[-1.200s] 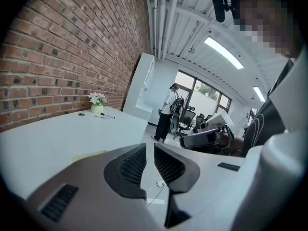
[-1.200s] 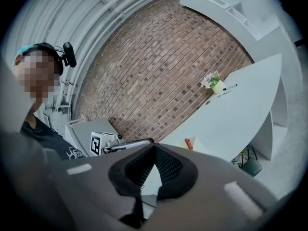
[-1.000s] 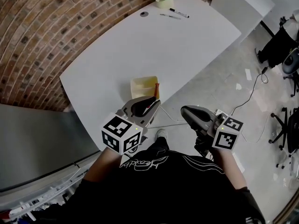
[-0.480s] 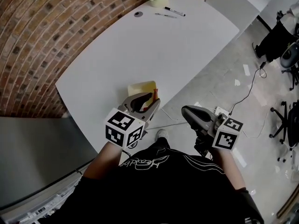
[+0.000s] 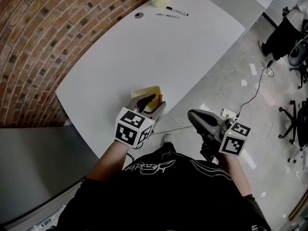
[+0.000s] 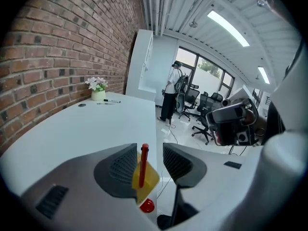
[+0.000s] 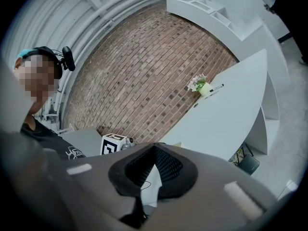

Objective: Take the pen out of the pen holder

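- At the near table edge in the head view, the left gripper (image 5: pixel 153 101) hovers over the yellow pen holder (image 5: pixel 144 91), and the red pen (image 5: pixel 160 98) pokes up by its tips; the right gripper (image 5: pixel 191 114) hangs off the table (image 5: pixel 159 47), well apart from the pen
- Through the left gripper view, the jaws stand apart, having just been opening; the pen stands upright in the holder between them, close to the left jaw, contact unclear
- Through the right gripper view, the jaws meet at their tips, nothing between them
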Motion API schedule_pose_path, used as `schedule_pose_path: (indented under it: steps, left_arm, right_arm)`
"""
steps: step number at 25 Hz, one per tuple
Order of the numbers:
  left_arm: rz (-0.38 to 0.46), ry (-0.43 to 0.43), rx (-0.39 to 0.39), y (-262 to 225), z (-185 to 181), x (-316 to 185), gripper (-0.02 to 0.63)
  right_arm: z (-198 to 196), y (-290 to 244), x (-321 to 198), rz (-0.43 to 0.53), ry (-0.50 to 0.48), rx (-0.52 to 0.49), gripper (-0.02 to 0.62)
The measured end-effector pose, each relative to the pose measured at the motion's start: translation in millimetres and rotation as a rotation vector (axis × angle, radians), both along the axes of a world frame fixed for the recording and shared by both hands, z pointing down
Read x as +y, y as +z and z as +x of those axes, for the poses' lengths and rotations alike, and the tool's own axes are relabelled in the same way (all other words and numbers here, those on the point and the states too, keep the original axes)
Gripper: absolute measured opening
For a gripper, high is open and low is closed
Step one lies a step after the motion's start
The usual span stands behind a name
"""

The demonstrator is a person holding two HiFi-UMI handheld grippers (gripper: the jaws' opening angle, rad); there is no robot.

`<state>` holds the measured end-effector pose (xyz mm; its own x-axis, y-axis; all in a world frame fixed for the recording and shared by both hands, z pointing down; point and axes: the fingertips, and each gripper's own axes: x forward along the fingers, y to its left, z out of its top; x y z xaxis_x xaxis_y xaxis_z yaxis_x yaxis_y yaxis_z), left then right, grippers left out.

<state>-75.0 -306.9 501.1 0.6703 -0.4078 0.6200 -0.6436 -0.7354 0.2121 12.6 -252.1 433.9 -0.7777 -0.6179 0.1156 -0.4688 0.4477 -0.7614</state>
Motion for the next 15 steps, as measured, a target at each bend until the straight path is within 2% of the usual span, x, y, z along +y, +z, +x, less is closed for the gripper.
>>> schedule_pose_path:
  steps: [8,15]
  left_arm:
    - [-0.002,0.014,-0.085,18.9,1.5,-3.9,0.147]
    - [-0.002,0.002,-0.092,21.5,2.9,-9.6,0.146]
  right_arm:
    - [3.4,6.4,-2.5,-0.014,0.021,-0.010,0.003]
    - [7.3,9.8,-1.3,-0.019,0.040,-0.010,0.003]
